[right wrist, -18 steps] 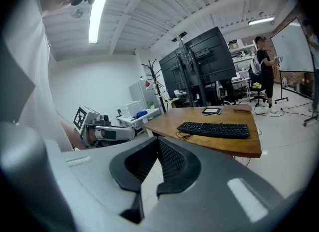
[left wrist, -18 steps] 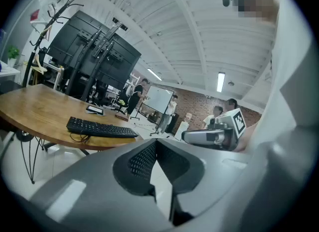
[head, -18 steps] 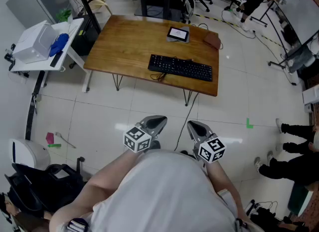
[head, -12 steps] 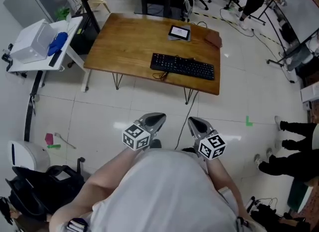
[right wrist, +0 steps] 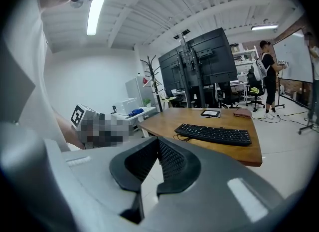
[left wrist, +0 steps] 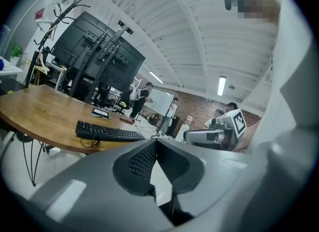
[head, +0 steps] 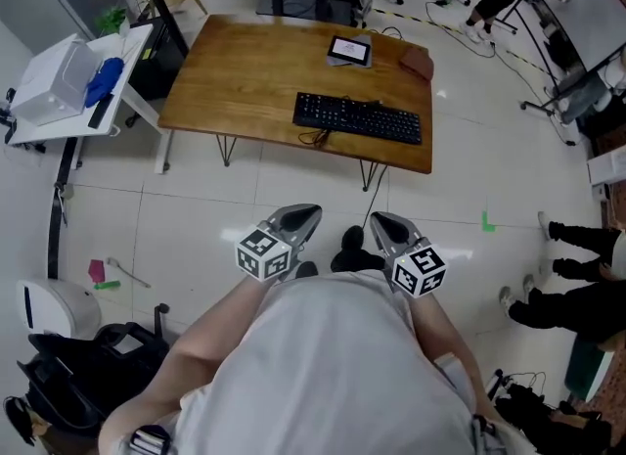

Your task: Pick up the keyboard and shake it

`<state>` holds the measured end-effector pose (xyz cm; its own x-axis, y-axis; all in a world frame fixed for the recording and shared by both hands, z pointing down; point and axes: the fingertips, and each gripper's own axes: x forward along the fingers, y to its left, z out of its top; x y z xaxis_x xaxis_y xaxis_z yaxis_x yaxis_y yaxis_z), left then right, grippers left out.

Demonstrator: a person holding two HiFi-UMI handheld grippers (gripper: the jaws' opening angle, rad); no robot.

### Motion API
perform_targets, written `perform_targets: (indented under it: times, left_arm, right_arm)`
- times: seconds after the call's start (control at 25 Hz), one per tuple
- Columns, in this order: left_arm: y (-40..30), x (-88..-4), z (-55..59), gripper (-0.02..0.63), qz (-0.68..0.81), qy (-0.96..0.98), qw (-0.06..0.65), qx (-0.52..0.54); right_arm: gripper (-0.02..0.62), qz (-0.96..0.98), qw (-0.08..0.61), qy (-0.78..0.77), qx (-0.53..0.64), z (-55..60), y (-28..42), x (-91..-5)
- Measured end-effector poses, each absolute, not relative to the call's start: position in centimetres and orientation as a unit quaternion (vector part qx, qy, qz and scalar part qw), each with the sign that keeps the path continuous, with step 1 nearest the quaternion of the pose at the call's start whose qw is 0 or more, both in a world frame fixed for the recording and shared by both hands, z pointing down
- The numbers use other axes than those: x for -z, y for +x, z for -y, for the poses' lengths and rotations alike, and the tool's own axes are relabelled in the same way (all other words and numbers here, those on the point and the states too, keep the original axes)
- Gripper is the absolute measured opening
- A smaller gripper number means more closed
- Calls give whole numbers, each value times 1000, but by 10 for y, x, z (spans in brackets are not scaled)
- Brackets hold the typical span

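The keyboard (head: pixel 357 117) lies flat on the table (head: pixel 245 81), on its right half close to the near edge, with a tablet (head: pixel 349 49) at the table's far edge and a brown pouch (head: pixel 417 64) at its far right corner. The left gripper (head: pixel 311 212) and right gripper (head: pixel 377 219) hang side by side over the floor on the table's near side, well apart from the table and the keyboard. Only the head view shows this gap, along with a white side table (head: pixel 127 101) to the table's left and a dark shoe (head: pixel 349 246) between the grippers. Only the gripper views show the jaws: each pair is pressed together at the tips with nothing between them. They also show, beyond the table, a rack of black screens (right wrist: pixel 209 56) and a whiteboard (right wrist: pixel 294 56), both outside the head view. Compared with the earlier head pictures, the shoe has come forward toward the table. The grippers keep the same pose, and the keyboard has not moved on the table.
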<state>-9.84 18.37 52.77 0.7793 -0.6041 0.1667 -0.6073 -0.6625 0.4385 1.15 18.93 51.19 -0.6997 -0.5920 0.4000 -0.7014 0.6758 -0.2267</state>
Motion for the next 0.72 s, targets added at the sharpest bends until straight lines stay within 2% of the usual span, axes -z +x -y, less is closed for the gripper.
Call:
perform_targets:
  times: [0.48,0.72]
  left_arm:
    - [-115,-540,-122,0,370,894,248,-42]
    - [-94,-530,-55,0,382,888,251,-53]
  right_arm:
    - [2,917,134,306,-216,-114,-6,-543]
    - [2,921,127,288,-227,-48,8,-545]
